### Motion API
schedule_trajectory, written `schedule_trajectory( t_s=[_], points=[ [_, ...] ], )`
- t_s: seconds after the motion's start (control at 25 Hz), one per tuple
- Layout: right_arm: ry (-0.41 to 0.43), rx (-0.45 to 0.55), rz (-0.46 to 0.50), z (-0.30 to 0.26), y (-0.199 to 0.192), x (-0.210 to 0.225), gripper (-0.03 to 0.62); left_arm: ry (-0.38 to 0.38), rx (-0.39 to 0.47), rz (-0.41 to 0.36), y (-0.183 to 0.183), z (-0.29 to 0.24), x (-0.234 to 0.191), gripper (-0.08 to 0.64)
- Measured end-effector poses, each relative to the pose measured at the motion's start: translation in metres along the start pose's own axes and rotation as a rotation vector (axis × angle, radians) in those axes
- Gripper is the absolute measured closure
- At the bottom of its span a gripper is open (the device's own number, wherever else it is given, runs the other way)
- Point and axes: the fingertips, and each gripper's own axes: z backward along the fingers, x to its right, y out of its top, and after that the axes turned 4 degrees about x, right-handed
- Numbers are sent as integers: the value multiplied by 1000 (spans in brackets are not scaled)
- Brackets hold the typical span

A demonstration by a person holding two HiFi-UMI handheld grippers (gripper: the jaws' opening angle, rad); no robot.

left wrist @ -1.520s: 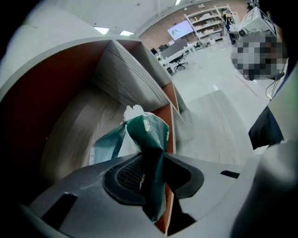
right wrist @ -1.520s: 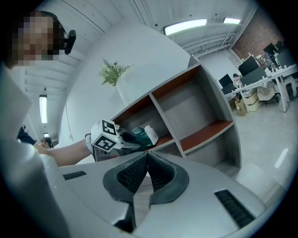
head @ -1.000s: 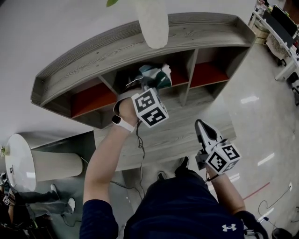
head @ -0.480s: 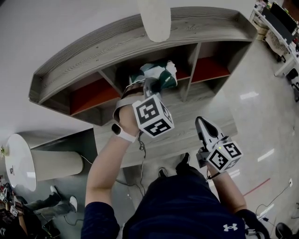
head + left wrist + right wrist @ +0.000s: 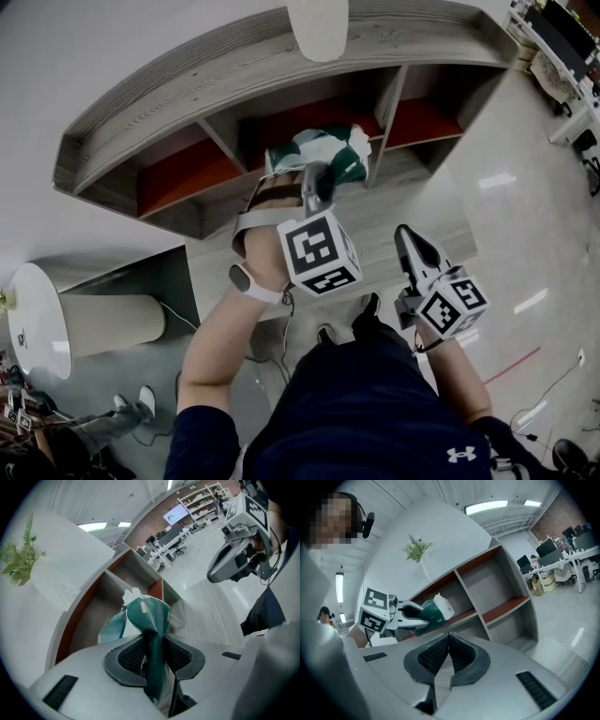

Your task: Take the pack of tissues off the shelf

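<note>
The green and white pack of tissues [image 5: 326,152] hangs in front of the middle compartment of the grey wooden shelf [image 5: 216,89], with my left gripper [image 5: 317,184] shut on its lower end. In the left gripper view the pack's crumpled green end [image 5: 151,620] is pinched between the dark pads of the left gripper [image 5: 153,654]. My right gripper [image 5: 411,246] stays low at the right, away from the shelf, shut with nothing in it. From the right gripper view [image 5: 448,649] I see the pack [image 5: 435,608] held out by the left gripper [image 5: 417,614] before the shelf [image 5: 501,585].
The shelf has red-backed compartments and a low wooden step [image 5: 394,211] in front. A white vase [image 5: 319,17] stands on its top. A round white table [image 5: 37,323] is at the lower left, desks [image 5: 562,56] at the far right. Cables trail on the floor.
My left gripper has drawn back from the middle compartment toward me, bringing the tissue pack out with it. The right gripper has barely moved.
</note>
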Motion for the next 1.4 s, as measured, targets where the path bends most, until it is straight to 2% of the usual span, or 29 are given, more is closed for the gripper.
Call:
schedule_trajectory(
  t_s=[0.24, 0.72, 1.12, 1.4],
  points=[
    [-18, -4, -15, 8, -6, -2, 580, -33, 19, -14, 5, 10, 30, 443],
    [-23, -9, -12, 10, -12, -3, 580, -25, 21, -14, -1, 7, 72, 442],
    [-38, -10, -9, 13, -11, 5, 580, -72, -6, 18, -20, -27, 118, 442],
    [-56, -15, -7, 14, -12, 16, 580, -61, -21, 16, -35, -52, 143, 442]
  ],
)
